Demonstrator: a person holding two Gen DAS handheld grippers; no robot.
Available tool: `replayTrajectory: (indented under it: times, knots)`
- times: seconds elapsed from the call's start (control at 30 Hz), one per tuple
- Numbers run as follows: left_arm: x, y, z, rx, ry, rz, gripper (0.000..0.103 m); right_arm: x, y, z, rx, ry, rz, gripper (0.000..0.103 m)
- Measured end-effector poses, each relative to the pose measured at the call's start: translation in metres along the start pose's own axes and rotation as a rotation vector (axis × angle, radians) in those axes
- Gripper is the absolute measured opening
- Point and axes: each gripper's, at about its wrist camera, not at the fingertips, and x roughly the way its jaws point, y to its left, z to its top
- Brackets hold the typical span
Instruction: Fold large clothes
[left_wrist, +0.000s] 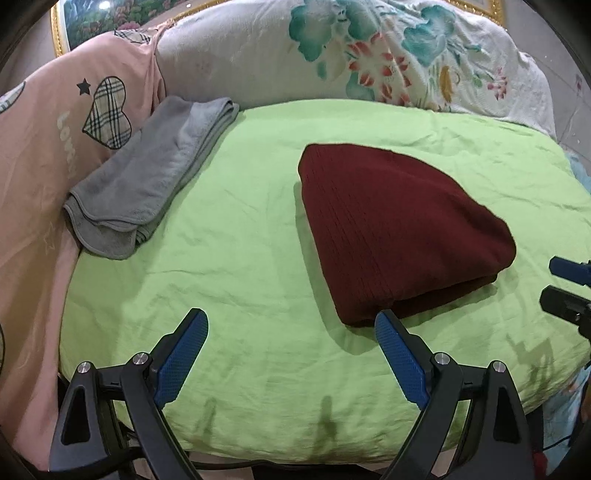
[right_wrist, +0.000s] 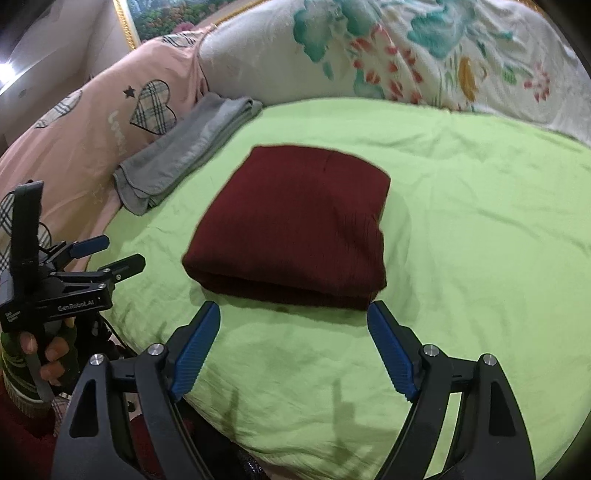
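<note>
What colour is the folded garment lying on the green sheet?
Dark maroon red, with a fine ribbed knit. The garment shows best in the right wrist view.

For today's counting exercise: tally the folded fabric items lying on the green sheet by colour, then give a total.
Dark red: 1, the folded garment
Grey: 1, the folded towel, at the green sheet's edge against the pink pillow
Total: 2
</note>
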Motion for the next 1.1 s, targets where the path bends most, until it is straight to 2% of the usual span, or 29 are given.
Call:
replayTrajectory:
  times: [0.33,0.7,1.1]
  knots:
    - [0.019,-0.002,0.002,0.0,0.033,-0.014,0.092,0.025,-0.008,0.0,0.039,0.044,-0.003,0.082]
    - [0.01,-0.005,0.012,0.003,0.018,-0.027,0.092,0.024,0.002,0.02,-0.019,0.04,-0.011,0.082]
    - [0.007,-0.009,0.012,0.019,0.013,-0.025,0.092,0.029,0.004,0.022,-0.023,0.056,-0.005,0.082]
